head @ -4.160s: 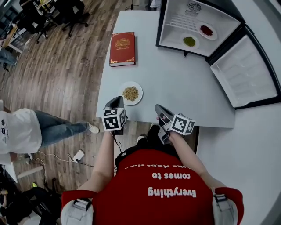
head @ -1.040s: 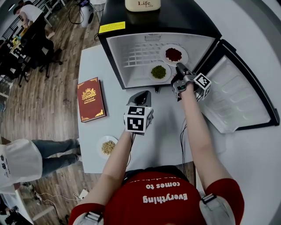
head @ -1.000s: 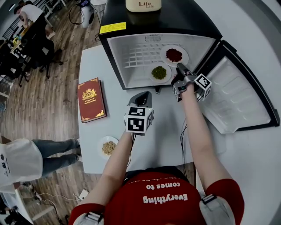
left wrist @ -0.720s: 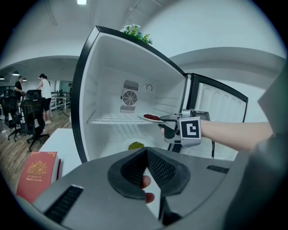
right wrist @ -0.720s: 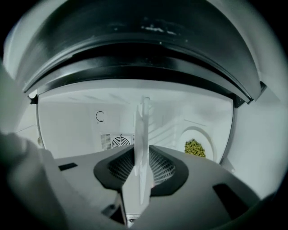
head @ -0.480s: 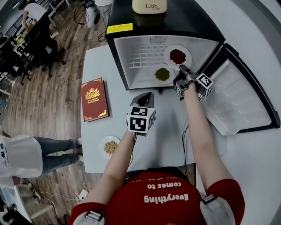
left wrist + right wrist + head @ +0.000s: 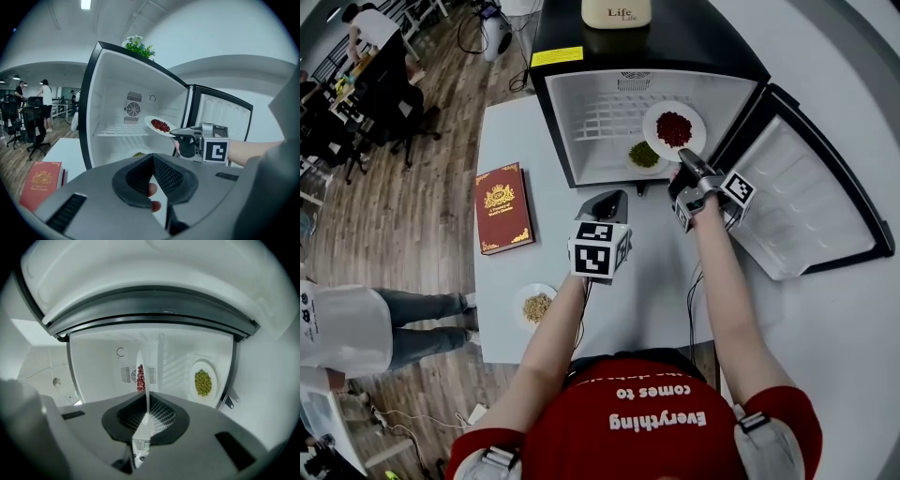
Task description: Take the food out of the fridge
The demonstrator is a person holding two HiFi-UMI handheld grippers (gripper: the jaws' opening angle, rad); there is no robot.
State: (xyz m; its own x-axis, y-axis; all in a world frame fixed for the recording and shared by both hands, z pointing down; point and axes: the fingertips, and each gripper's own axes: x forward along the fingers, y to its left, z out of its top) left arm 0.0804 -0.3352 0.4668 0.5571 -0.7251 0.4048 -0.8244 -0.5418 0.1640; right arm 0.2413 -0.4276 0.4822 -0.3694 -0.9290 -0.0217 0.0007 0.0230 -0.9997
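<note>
the black fridge (image 7: 675,37) stands at the far edge of the white table (image 7: 656,281), its door (image 7: 806,202) swung wide past the table's right edge. the right gripper (image 7: 684,167) is clamped on the near rim of the plate of red beans (image 7: 651,131), holding it in the air at the right side of the fridge's open mouth. in the right gripper view that plate (image 7: 140,376) shows edge-on, its thin rim pinched between the pads of the right gripper (image 7: 146,416). a smaller plate of green beans (image 7: 632,159) sits on the fridge floor, just left of and below the held plate. the left gripper (image 7: 605,202) hangs over the middle of the table in front of the fridge, and in its own view the left gripper (image 7: 152,161) has its jaws pressed together on nothing. a red book (image 7: 502,208) lies by the left edge, and a plate of tan grains (image 7: 523,298) sits near the near-left corner.
</note>
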